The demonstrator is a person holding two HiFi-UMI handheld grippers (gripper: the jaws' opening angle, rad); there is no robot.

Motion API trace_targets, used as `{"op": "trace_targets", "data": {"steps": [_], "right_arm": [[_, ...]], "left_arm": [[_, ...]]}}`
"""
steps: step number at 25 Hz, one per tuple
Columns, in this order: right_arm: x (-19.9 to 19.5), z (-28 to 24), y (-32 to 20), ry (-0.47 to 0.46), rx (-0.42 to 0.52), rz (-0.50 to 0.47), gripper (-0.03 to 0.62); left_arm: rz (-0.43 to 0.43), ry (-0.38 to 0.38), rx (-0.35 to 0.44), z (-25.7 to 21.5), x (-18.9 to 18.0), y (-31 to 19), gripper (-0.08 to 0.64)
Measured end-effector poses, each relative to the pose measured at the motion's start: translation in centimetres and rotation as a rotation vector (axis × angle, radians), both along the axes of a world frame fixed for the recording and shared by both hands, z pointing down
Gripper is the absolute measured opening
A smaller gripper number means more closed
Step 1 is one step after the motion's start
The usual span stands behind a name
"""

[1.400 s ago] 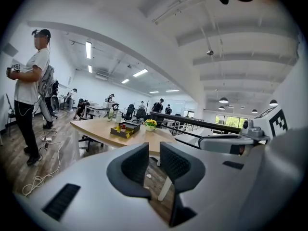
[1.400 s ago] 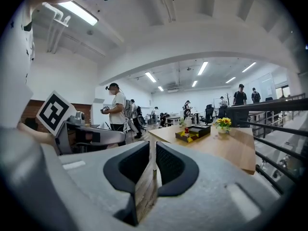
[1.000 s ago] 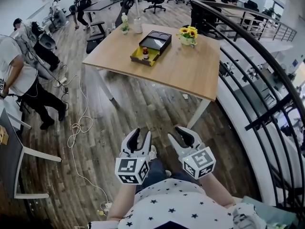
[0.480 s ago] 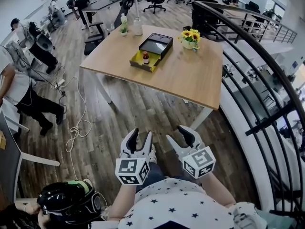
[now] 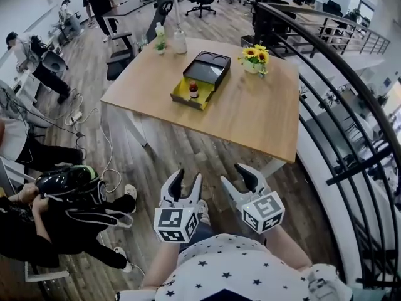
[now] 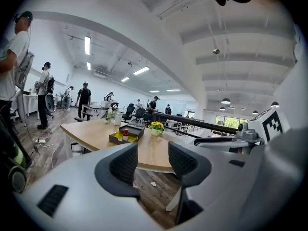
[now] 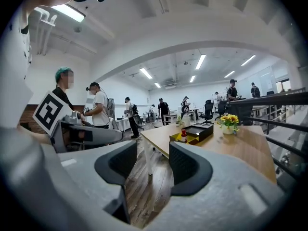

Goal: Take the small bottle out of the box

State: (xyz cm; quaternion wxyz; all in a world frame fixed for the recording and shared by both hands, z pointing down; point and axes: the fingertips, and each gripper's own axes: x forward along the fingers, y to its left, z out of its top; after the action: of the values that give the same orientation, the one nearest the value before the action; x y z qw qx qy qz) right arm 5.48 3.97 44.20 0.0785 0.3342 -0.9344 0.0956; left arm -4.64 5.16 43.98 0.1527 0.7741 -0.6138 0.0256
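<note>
A small bottle (image 5: 193, 90) with a red cap stands upright in the yellow tray of a black box (image 5: 208, 68) on the wooden table (image 5: 250, 121), far ahead of me. Both grippers hang low over the floor, close to my body and well short of the table. My left gripper (image 5: 187, 179) is open with nothing between its jaws. My right gripper (image 5: 236, 177) beside it is open and empty too. The left gripper view shows the bottle (image 6: 126, 133) far beyond the jaws. In the right gripper view the bottle (image 7: 183, 135) is equally distant.
A pot of sunflowers (image 5: 254, 58) stands right of the box, and taller bottles (image 5: 180, 41) stand at the table's far corner. A black railing (image 5: 338, 105) curves along the right. A person crouches with a black bag (image 5: 69, 184) at the lower left, near floor cables (image 5: 94, 143).
A crouching person with a black bag has come in at the lower left. The table sits slightly nearer in view. Both grippers stay at the same place before me.
</note>
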Motion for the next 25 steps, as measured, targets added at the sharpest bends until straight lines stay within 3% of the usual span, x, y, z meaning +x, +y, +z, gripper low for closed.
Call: {"op": "trace_targets", "data": {"steps": [11,25], "right_arm": [[-5.2,-0.9,-9.5,-0.008,-0.009,0.034,0.212],[-8.9,-0.9,-18.4,-0.002,0.001,0.092,0.212]], "left_arm": [[0.039,-0.009,-0.008,-0.6,-5.3,-10.0,0.179],[0.099,-0.005,-0.024,0.3,-8.4,-19.4,0.178]]}}
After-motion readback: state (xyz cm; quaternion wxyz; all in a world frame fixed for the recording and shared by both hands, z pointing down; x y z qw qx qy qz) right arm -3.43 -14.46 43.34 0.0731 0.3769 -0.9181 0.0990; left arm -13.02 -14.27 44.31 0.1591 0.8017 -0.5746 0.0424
